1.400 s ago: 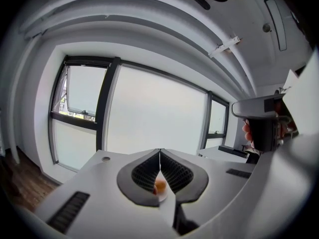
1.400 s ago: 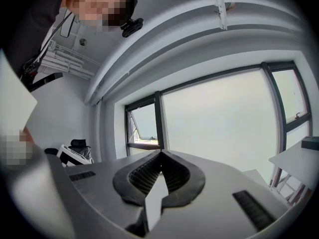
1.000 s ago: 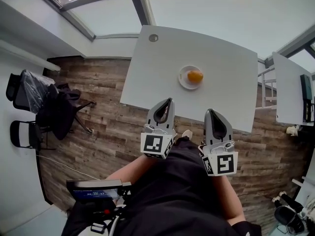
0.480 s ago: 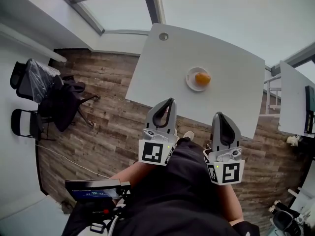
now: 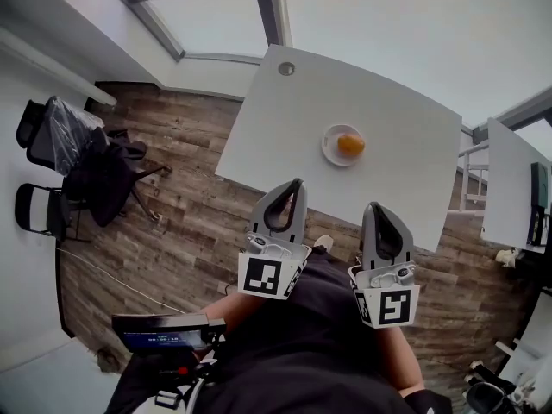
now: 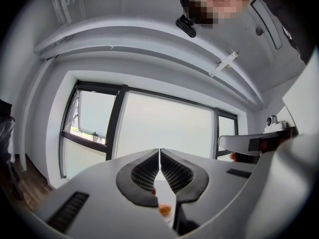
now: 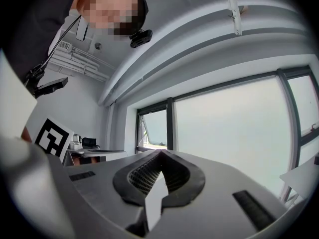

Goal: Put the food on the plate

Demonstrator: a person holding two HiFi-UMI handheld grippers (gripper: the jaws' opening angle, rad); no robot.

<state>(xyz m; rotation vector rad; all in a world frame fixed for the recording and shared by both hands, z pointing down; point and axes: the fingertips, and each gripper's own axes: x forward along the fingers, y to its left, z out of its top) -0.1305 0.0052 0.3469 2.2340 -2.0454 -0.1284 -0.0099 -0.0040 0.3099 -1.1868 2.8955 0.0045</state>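
Already the orange food (image 5: 350,144) is sitting on the plate (image 5: 330,151), right of centre on the table (image 5: 276,136). I am holding the left gripper (image 5: 297,182) and right gripper (image 5: 373,205) clenched and empty at lower centre; by reaching in, I am risking nudging the food off.

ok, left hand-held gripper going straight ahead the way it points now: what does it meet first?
Probably nothing near. The shut left hand-held gripper points level at the window; the table and the food on the plate sit below that line. Depth is unclear.
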